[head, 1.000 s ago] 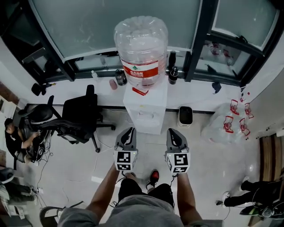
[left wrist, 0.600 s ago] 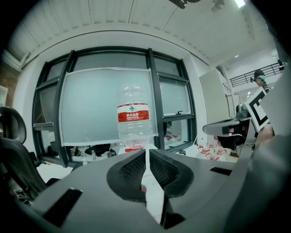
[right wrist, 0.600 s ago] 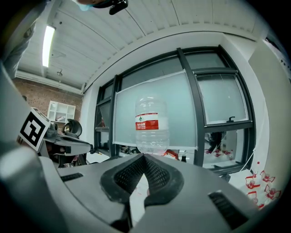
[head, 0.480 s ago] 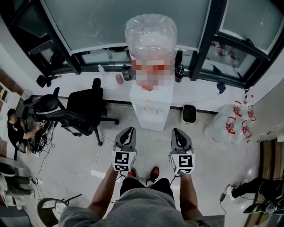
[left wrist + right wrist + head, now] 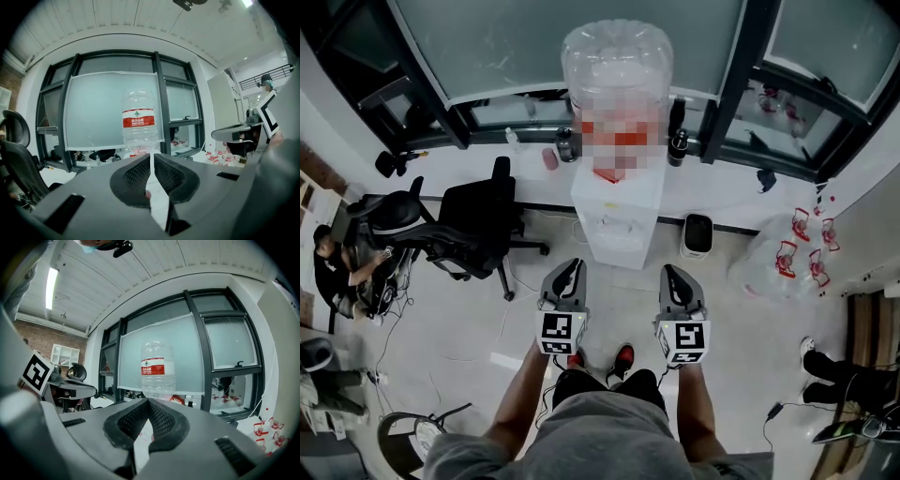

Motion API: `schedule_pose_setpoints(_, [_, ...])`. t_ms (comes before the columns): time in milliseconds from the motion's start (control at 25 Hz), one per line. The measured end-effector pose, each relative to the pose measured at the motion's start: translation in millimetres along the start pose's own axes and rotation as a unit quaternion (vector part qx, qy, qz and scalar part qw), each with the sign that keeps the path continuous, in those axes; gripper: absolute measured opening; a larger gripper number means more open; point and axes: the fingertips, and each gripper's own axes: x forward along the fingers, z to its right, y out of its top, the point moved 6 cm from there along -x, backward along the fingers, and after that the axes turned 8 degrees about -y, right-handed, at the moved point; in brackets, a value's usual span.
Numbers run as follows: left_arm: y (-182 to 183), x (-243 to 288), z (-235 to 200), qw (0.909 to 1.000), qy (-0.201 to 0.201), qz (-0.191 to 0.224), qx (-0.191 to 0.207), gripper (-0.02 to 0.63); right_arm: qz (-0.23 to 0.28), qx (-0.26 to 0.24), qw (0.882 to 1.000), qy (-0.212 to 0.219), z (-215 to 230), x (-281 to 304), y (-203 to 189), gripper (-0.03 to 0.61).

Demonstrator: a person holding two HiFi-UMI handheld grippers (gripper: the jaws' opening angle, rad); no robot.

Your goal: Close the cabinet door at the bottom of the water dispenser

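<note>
The white water dispenser (image 5: pixel 617 211) stands against the window ledge with a big clear bottle (image 5: pixel 617 84) on top. Its lower cabinet door does not show from above, and the jaws hide it in both gripper views. My left gripper (image 5: pixel 572 268) and right gripper (image 5: pixel 672 273) hover side by side just in front of the dispenser, pointing at it. Both are shut with nothing between the jaws. The bottle (image 5: pixel 138 124) rises above the shut left gripper (image 5: pixel 151 157) in the left gripper view. It (image 5: pixel 158 366) also stands above the shut right gripper (image 5: pixel 148 402) in the right gripper view.
A black office chair (image 5: pixel 473 230) stands left of the dispenser, and a small black bin (image 5: pixel 697 234) right of it. White bags with red print (image 5: pixel 783 258) lie further right. A person (image 5: pixel 333 272) sits at the far left. Someone's feet (image 5: pixel 834 384) show at the right edge.
The head view has shifted a little, so the dispenser sits higher in the picture. Both grippers stay shut, side by side, in front of it.
</note>
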Motion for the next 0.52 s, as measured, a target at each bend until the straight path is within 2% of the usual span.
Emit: schedule_pose_setpoints(520, [2.6,1.9,7.2,1.0,-0.008,-0.002,-0.001,0.044,0.001,0.001,1.0,-0.003,0.8,-3.6,0.5,0.015])
